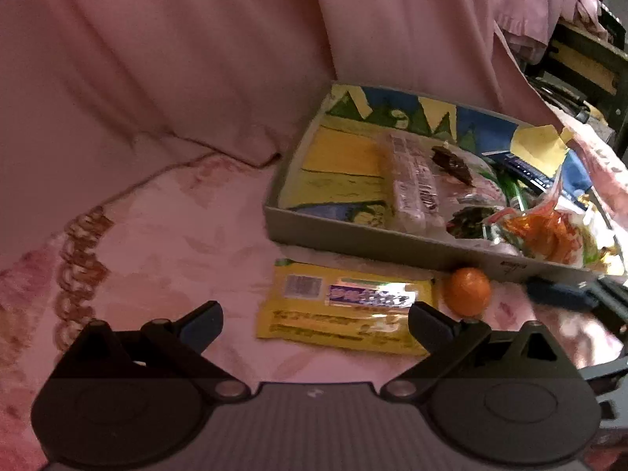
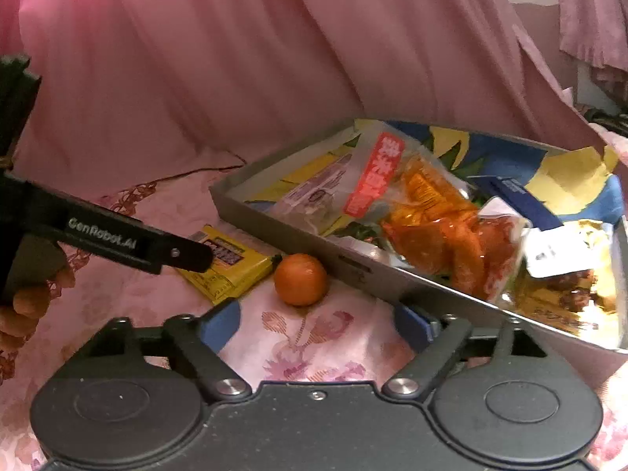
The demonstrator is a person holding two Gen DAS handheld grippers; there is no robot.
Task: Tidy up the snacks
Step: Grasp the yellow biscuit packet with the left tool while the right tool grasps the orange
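Observation:
A grey cardboard box (image 1: 353,231) with a bright printed lining lies on a pink floral cloth and holds several snack packets, among them an orange packet (image 1: 549,235). The box also shows in the right wrist view (image 2: 282,227). In front of the box lie a flat yellow packet (image 1: 345,310) and a small orange fruit (image 1: 467,292). My left gripper (image 1: 314,325) is open and empty, just short of the yellow packet. My right gripper (image 2: 318,325) is open and empty, with the fruit (image 2: 300,279) just beyond its fingertips. The left gripper (image 2: 117,235) reaches in over the yellow packet (image 2: 231,271).
Pink fabric (image 1: 176,59) hangs in folds behind the box. A dark shelf with clutter (image 1: 581,62) stands at the far right. The right gripper's blue pad (image 1: 557,294) shows at the right edge beside the box.

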